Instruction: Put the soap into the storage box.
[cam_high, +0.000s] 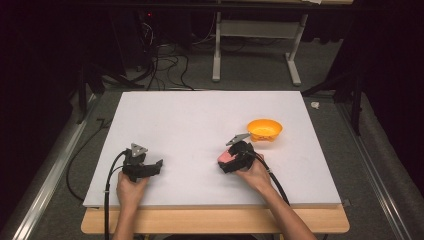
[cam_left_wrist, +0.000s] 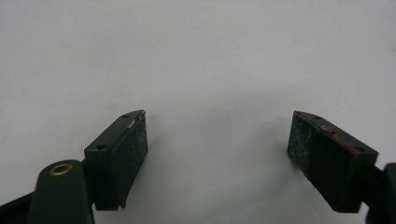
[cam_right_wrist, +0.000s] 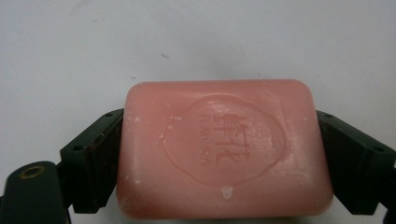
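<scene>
A white table top (cam_high: 200, 130) rests on a wooden bench whose pale edge shows along the near side. An orange bowl (cam_high: 264, 129) sits on the white surface and serves as the landmark here.

Right gripper (cam_high: 231, 161): held in the person's right hand (cam_high: 256, 173), it lies just beside the bowl, on the bowl's near-left side, with the grey three-cornered plate on its top reaching toward the bowl's rim. In the right gripper view the right gripper (cam_right_wrist: 219, 154) has its two black jaws pressed against the short ends of a pink soap bar (cam_right_wrist: 223, 149), one jaw on each end. The bar is a rounded rectangle with an oval seal and raised lettering stamped in its upper face; small white flecks mark its surface. In the high view the soap bar (cam_high: 226, 157) shows as a pink patch at the gripper's tip, near the bowl and apart from it. Whether the bar touches the table top cannot be told.

Left gripper (cam_high: 145, 167): held in the person's left hand (cam_high: 131, 189), it lies well apart from the bowl, far to the bowl's left and nearer the person. In the left gripper view the left gripper (cam_left_wrist: 217, 140) has its jaws spread wide, with bare white table top (cam_left_wrist: 210, 56) between and beyond them. A cable trails from it toward the near edge.
</scene>
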